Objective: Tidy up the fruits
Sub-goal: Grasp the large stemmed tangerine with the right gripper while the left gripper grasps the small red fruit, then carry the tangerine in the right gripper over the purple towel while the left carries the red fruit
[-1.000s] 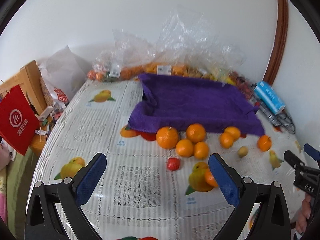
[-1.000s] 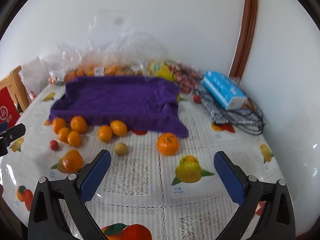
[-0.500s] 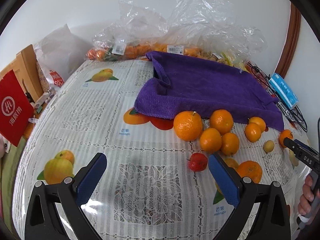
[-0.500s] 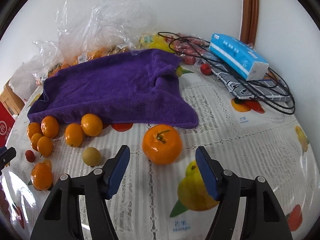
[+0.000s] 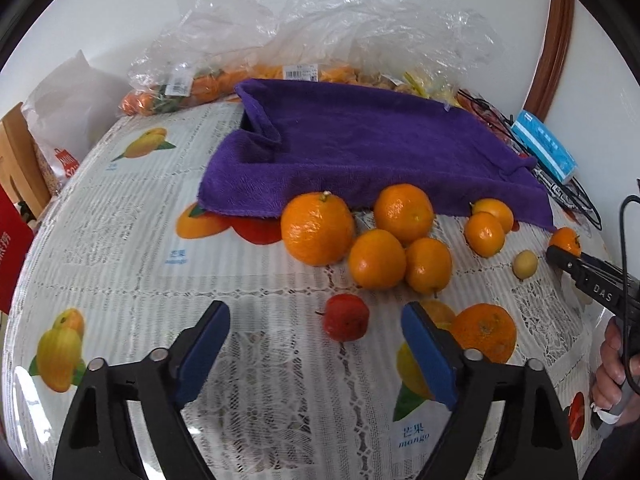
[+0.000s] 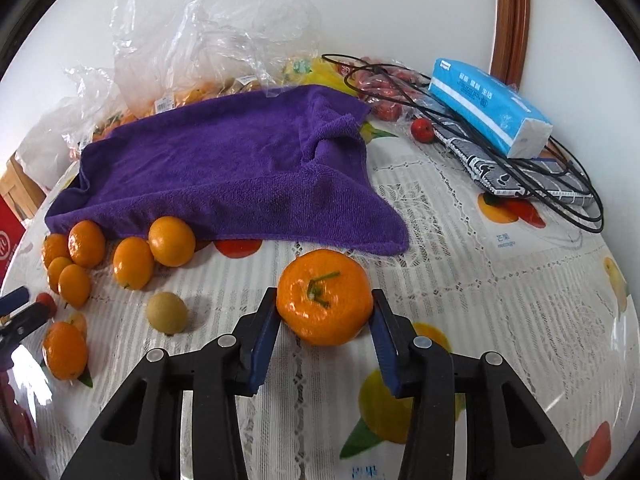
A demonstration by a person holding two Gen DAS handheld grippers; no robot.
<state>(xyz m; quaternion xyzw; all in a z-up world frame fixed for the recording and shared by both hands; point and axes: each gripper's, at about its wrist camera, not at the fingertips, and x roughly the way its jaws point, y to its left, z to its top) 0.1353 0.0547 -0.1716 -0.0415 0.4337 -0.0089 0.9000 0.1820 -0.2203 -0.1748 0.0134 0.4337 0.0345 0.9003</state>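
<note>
Two claws work over a lace-covered tabletop [image 6: 460,240] printed with fruit pictures; the right claw [image 6: 325,314] has just been closing and now pinches a large stemmed tangerine [image 6: 324,296], blue pads touching its sides at 9 and 3 o'clock; the fruit rests on the cloth just below the corner of a purple towel [image 6: 240,168]. The left claw [image 5: 316,332] has also been narrowing, yet stands spread with nothing pressed between the pads; a small red fruit [image 5: 346,316] lies between and just beyond its tips, toward 1 o'clock.

In the left view, one flattened tangerine [image 5: 484,332] sits behind the right-hand pad; printed beneath it is "mango" with Chinese characters. Farther out, a cluster of four oranges [image 5: 376,258] touch one another at 12 o'clock, a pair of smaller oranges [image 5: 486,234] lies at 2 o'clock, and one pale yellowish round fruit [image 5: 525,264] sits near the other claw, whose black arm reads "DAS"; a person's hand [image 5: 612,364] grips that tool at 3 o'clock.

Beyond the towel lie clear plastic bags [image 5: 320,40] of fruit bearing white price labels too small to read; a blue tissue pack [image 6: 488,112] with Chinese writing rests at 1 o'clock on black cables [image 6: 560,184]; one red fruit [image 6: 422,130] sits beside it.
</note>
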